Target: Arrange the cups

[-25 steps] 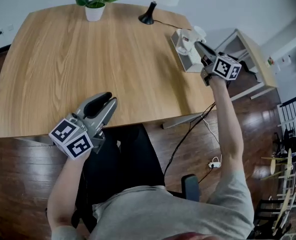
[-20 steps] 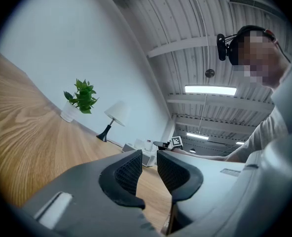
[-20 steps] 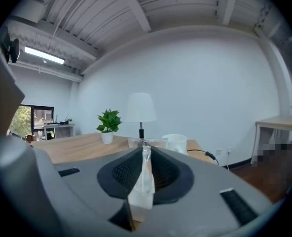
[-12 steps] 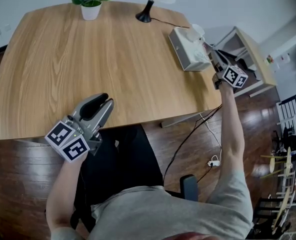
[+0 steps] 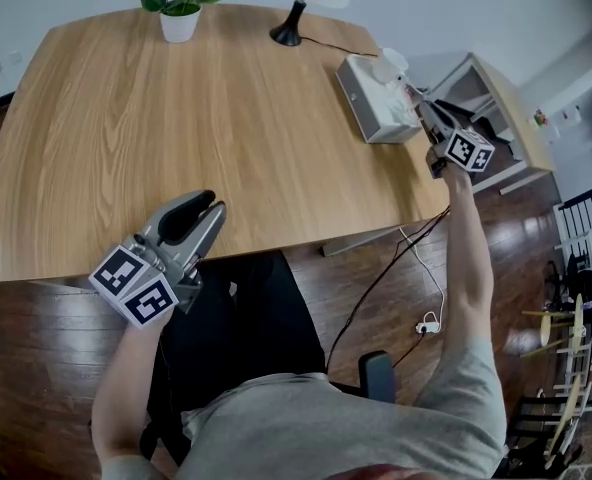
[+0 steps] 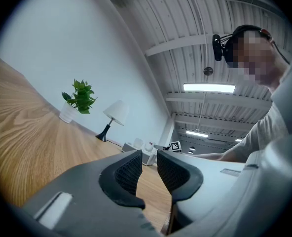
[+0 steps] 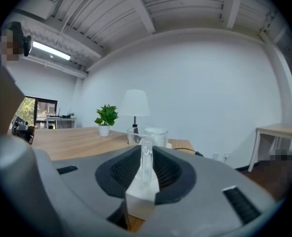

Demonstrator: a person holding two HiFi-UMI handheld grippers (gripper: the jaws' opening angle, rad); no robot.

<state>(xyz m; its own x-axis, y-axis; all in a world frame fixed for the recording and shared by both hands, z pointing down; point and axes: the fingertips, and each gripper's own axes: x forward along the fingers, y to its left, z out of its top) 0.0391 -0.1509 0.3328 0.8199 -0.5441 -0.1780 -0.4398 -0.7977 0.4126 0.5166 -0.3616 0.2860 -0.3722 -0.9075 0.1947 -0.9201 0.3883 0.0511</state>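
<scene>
The right gripper [image 7: 146,154], its jaws just opening a little, is pinching a clear glass cup [image 7: 153,135] by its thin handle (the left gripper [image 6: 148,158] is sitting slightly open, empty).

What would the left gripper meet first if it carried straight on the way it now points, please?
Probably the white tray across the table, seen between its fingers; depth is unclear.

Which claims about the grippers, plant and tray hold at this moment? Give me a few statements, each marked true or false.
1. The left gripper grips something. False: its jaws stand apart with nothing between them.
2. A potted plant stands at the far edge of the table. True.
3. The right gripper is empty. False: the handle of a clear cup is between its jaws, which have just been opening.
4. The white tray sits near the table's right edge. True.
</scene>
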